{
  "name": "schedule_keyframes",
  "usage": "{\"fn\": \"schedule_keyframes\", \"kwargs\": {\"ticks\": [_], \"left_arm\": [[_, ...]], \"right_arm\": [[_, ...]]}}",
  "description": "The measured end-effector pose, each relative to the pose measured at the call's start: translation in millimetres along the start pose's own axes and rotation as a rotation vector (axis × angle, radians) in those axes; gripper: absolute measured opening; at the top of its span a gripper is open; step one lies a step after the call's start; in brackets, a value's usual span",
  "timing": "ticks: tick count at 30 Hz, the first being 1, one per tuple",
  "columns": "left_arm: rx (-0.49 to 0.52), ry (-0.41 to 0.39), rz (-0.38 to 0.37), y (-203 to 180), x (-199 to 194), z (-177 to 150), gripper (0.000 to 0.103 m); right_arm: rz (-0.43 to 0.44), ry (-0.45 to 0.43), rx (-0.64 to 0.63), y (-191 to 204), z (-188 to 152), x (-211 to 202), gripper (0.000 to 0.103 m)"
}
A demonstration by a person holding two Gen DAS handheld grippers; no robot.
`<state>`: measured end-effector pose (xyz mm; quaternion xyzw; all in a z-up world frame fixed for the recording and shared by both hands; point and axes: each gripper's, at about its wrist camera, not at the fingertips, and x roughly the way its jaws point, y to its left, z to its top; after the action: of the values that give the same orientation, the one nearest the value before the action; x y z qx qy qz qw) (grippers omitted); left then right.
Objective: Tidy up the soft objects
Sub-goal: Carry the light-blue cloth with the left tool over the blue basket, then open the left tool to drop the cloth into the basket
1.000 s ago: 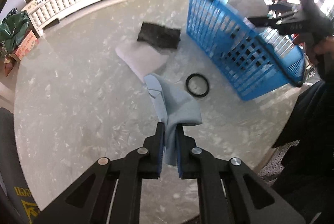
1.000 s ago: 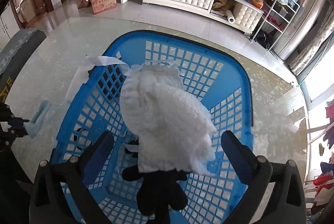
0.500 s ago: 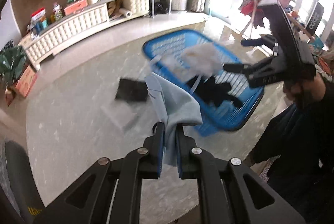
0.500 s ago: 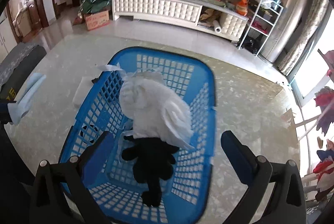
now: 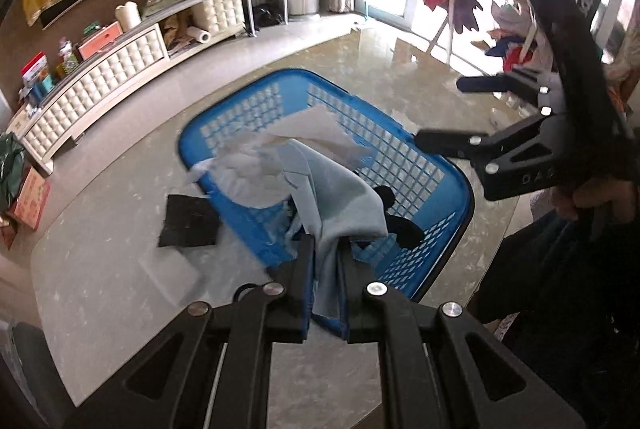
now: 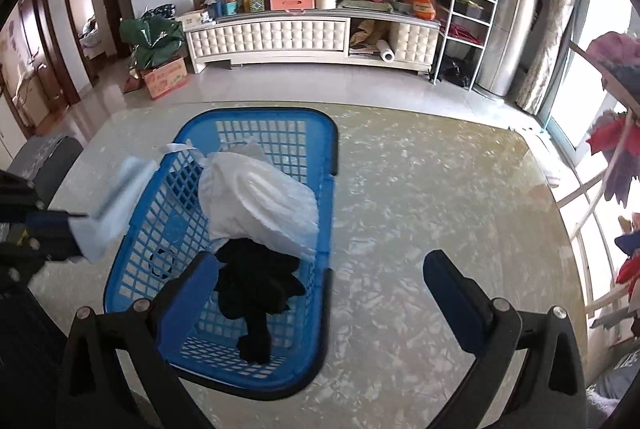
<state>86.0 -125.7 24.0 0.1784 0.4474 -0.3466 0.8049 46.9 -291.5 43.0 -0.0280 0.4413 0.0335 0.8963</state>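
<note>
Clamped on the light blue cloth (image 5: 340, 201), the left gripper (image 5: 326, 261) has swung up over the blue basket (image 6: 320, 133); the right gripper (image 6: 320, 293), jaws apart and empty, backs away: drop comes next.

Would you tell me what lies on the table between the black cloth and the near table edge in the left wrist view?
A pale, flat cloth lies there on the marble table, just below the black cloth.

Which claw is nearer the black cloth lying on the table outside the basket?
Left. The left claw, shut on the light blue cloth, is nearer the black cloth; the open right claw is across the basket.
</note>
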Motion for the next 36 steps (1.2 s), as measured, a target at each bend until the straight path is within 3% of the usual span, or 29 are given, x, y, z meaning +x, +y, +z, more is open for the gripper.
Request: {"fn": "schedule_keyframes", "kwargs": {"ticks": [16, 32, 34, 36], "left_arm": [[0.071, 0.138, 0.097, -8, 69, 2, 0.009], [0.073, 0.143, 0.124, -10, 80, 7, 0.01], [0.077, 0.142, 0.133, -12, 81, 7, 0.019], [0.084, 0.135, 0.15, -14, 80, 8, 0.043]], "right_arm": [[0.011, 0.091, 0.0, -11, -13, 15, 0.103], [0.018, 0.122, 0.006, -14, -16, 17, 0.103], [0.018, 0.123, 0.005, -14, -17, 17, 0.103], [0.019, 0.125, 0.003, -14, -17, 17, 0.103]]}}
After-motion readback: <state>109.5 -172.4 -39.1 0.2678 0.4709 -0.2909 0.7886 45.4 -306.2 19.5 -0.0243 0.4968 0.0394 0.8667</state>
